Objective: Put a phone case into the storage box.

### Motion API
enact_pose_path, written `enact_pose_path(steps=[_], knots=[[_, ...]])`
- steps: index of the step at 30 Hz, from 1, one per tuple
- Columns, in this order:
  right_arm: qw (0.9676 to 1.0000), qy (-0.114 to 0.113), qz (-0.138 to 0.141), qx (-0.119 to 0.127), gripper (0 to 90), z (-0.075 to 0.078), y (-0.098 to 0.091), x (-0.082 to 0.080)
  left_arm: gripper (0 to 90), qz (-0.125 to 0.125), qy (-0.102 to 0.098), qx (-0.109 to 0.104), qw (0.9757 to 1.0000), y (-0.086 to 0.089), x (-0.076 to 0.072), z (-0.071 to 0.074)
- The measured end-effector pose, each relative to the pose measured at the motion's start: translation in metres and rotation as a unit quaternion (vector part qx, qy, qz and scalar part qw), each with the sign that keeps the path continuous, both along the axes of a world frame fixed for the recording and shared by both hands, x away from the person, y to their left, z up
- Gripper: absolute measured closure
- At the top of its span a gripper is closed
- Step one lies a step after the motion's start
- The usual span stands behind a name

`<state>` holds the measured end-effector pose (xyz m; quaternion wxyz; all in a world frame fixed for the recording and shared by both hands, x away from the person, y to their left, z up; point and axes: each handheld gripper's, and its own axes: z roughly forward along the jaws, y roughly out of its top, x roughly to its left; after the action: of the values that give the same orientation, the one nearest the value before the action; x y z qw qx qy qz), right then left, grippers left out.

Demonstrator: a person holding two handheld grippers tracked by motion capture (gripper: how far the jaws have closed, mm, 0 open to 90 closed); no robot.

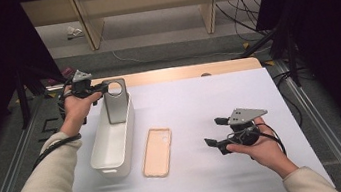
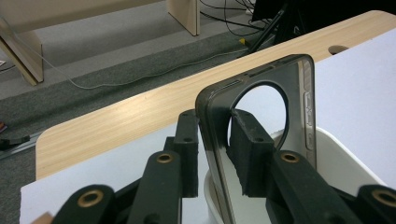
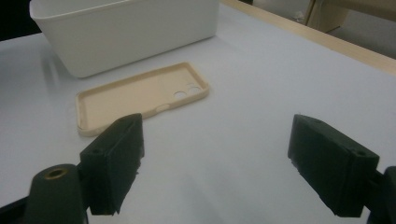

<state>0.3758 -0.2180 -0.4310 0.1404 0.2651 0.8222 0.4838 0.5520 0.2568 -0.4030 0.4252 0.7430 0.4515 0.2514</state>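
Over white bin (image 1: pixel 113 144), grey phone case (image 1: pixel 116 101) upright, left hand-held gripper (image 1: pixel 102 89) astride its edge

A white sheet (image 1: pixel 199 102) covers the table, and a strip of bare pale wood (image 1: pixel 180 72) with a small hole (image 1: pixel 205 74) runs along its far edge. Beyond it lies grey carpet — a thin white cord (image 1: pixel 153 58) across it, black cables (image 1: pixel 237 11) at the right. Pale wooden furniture legs (image 1: pixel 90 21) stand behind, with a small crumpled white scrap (image 1: pixel 75 32) near the left one.
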Motion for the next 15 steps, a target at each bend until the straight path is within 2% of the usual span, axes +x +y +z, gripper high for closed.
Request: enact_pose_path(steps=[15], knots=[[1.0, 0.0, 0.002, -0.001, 19.3, 0.0, 0.0004, -0.0003, 67.1, 0.007, -0.003, -0.004, 1.0, -0.0038, 0.0016, 0.0005]])
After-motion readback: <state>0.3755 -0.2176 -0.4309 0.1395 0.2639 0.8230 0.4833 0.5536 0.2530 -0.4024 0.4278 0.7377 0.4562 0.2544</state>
